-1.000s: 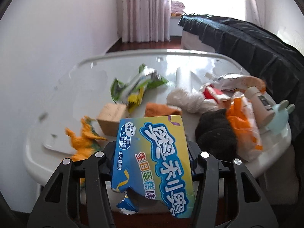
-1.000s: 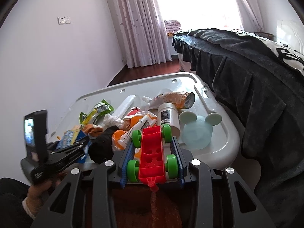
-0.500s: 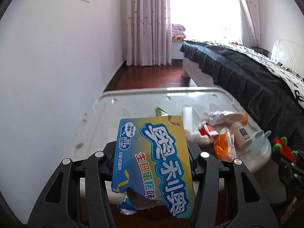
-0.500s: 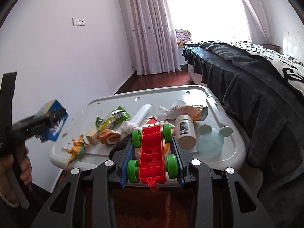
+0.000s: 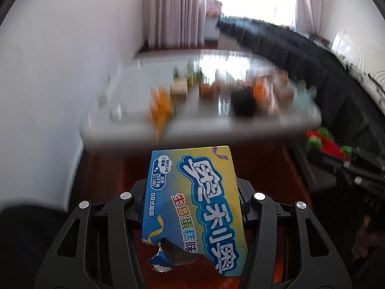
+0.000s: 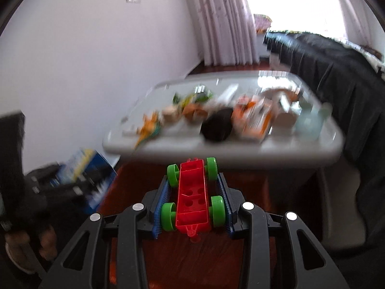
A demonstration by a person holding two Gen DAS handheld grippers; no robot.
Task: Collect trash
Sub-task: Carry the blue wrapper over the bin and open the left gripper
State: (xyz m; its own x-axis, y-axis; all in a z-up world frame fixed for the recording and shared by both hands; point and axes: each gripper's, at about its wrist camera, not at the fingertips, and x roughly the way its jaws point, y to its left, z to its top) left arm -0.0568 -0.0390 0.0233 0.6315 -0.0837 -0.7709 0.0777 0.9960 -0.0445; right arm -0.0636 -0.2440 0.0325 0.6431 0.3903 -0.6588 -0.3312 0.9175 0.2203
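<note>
Trash is sitting in the left gripper (image 5: 192, 200): a torn blue-and-yellow snack box (image 5: 195, 200) is being clamped between its fingers, the ragged end pointing back toward the camera. Both grippers are hanging over bare reddish wood floor (image 6: 192, 260), off the near edge of the white tabletop (image 6: 240, 151), so open room is lying below and between them. The right gripper (image 6: 192, 197) is gripping a red toy car with green wheels (image 6: 192, 200) lengthwise between its blue pads (image 6: 160, 204). On the tabletop, blurred clutter is crowding toward the near edge: an orange dinosaur figure (image 6: 148, 127), a black lump (image 6: 217, 126) and orange wrappers (image 6: 255, 118). A dark-covered bed (image 6: 341, 77) is closing in the right side, a white wall (image 6: 84, 60) the left.
</note>
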